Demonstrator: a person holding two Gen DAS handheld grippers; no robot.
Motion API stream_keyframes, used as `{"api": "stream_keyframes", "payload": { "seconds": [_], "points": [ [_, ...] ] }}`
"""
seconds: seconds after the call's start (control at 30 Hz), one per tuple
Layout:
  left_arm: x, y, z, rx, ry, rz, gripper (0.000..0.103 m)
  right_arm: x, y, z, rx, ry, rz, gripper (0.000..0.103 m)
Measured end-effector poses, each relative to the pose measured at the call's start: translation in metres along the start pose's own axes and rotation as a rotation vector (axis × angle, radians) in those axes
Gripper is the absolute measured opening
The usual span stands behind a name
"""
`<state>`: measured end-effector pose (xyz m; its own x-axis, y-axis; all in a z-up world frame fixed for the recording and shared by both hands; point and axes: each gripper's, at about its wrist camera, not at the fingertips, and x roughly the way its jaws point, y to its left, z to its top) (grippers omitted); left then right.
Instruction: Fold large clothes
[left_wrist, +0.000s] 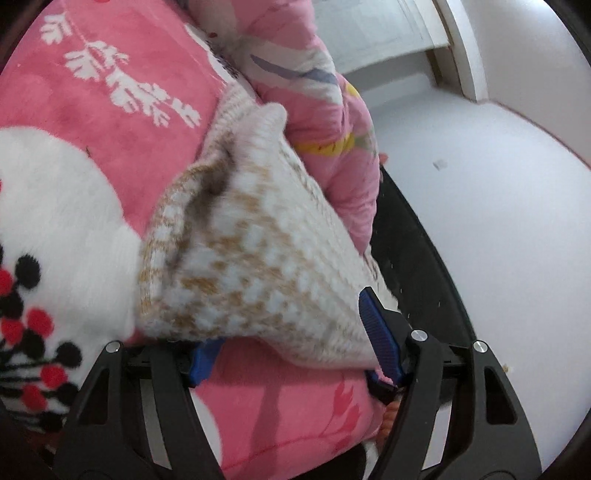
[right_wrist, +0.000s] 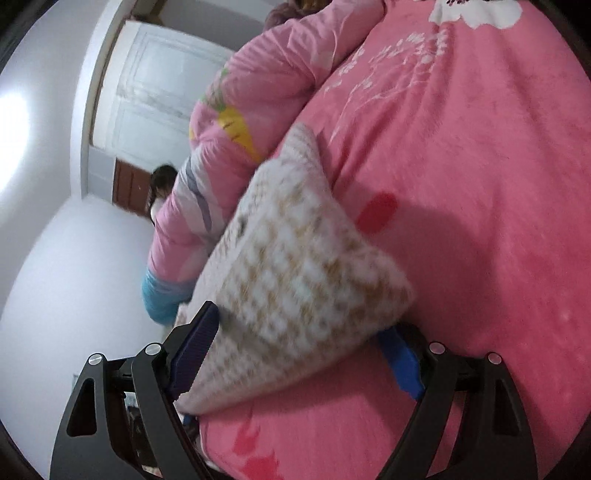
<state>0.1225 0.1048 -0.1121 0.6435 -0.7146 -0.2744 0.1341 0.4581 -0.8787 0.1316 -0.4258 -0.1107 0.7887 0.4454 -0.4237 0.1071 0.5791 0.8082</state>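
Lying between both hand-held grippers' jaws, knitted sweater (left_wrist: 258, 266) on pink blanket (left_wrist: 122, 122).

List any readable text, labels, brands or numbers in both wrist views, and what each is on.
None readable in either view.
Pink blanket: white leaf and flower prints only, no lettering.
Knit sweater: beige-and-white pattern, no visible tag.
Pink quilt: coloured shapes, no words.
White door: plain panels.
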Motion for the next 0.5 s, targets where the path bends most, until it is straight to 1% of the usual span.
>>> {"api": "stream_keyframes", "payload": {
  "seconds": [0.03,0.1,0.17,0.2,0.23,0.27,0.3,0.33,0.37,0.43,0.5],
  "points": [
    [0.000,-0.001,0.001,-0.004,-0.008,0.013,0.059,0.002,0.002,0.000,-0.011,-0.009,-0.014,0.082],
    [0.004,-0.006,0.002,-0.002,-0.022,0.080,0.053,0.003,0.006,-0.001,-0.021,-0.026,-0.038,0.082],
    [0.008,-0.013,0.002,0.017,-0.036,0.143,0.047,0.004,0.008,0.000,-0.020,-0.039,-0.061,0.076],
    [0.010,-0.021,0.002,0.048,-0.043,0.182,0.040,0.002,0.011,0.001,-0.014,-0.046,-0.078,0.067],
    [0.009,-0.027,0.002,0.079,-0.050,0.206,0.036,0.002,0.013,0.002,-0.017,-0.050,-0.083,0.055],
    [0.010,-0.039,0.002,0.136,-0.057,0.244,0.029,0.000,0.018,0.004,-0.034,-0.055,-0.094,0.048],
    [0.010,-0.047,0.003,0.181,-0.061,0.271,0.020,-0.003,0.025,0.005,-0.060,-0.062,-0.105,0.034],
    [0.010,-0.063,0.001,0.252,-0.073,0.303,0.016,-0.004,0.033,0.005,-0.091,-0.067,-0.116,0.019],
    [0.007,-0.075,0.001,0.303,-0.087,0.322,0.011,-0.007,0.044,0.005,-0.131,-0.075,-0.138,0.015],
    [-0.003,-0.101,-0.003,0.406,-0.124,0.358,0.009,-0.010,0.061,0.004,-0.187,-0.097,-0.170,0.011],
    [-0.010,-0.116,-0.003,0.450,-0.148,0.359,0.009,-0.019,0.072,0.003,-0.217,-0.113,-0.173,0.010]
  ]
}}
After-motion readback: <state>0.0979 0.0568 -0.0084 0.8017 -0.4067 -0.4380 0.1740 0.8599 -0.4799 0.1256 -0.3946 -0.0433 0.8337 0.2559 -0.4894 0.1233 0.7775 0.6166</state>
